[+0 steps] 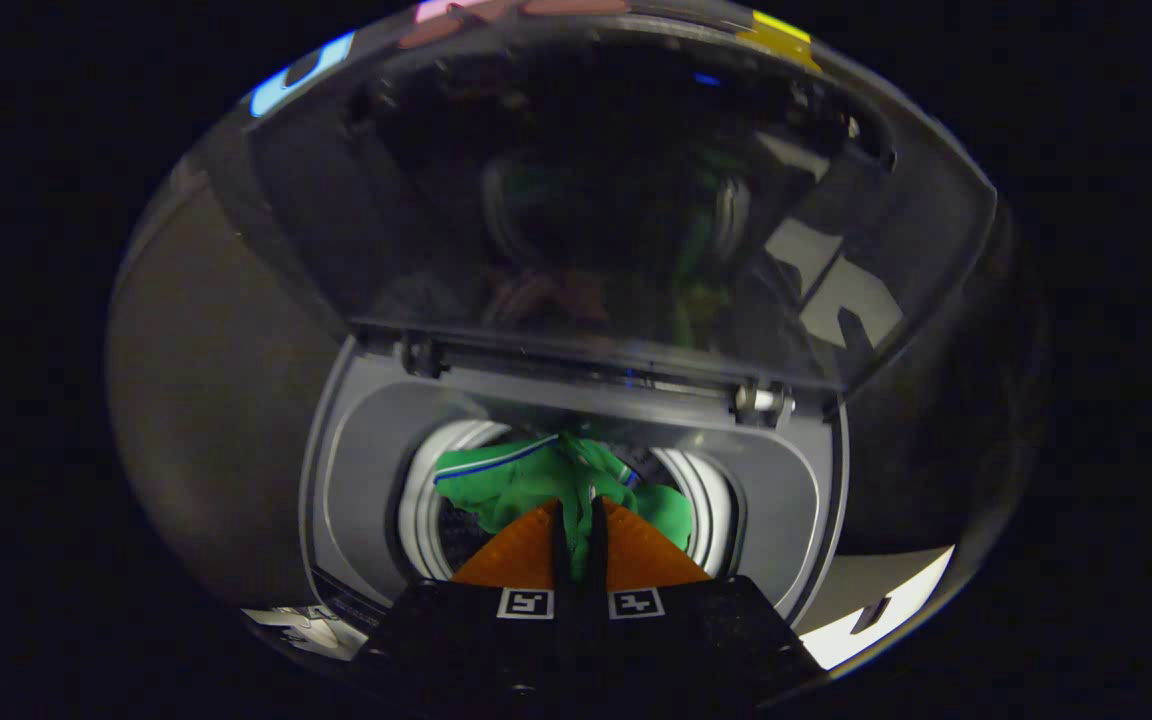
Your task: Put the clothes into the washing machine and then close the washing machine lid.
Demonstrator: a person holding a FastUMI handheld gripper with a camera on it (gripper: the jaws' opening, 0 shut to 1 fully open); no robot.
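Note:
A green garment (526, 480) with a blue-and-white stripe hangs over the round drum opening (706, 500) of the top-loading washing machine (366, 480). My gripper (576, 515), with orange fingers (516, 555), is shut on a fold of this garment, a strip of green cloth showing in the narrow gap between the two pads. The garment spreads just ahead of the fingertips, above the drum's dark inside. The clear lid (616, 200) stands raised on its hinges (761, 400) beyond the drum, tilted back.
The machine's grey top frame (786, 500) rings the drum opening. The lid's glass mirrors the gripper and the garment. Dark booth wall lies on both sides, with a bright pale surface (886, 610) to the right of the machine.

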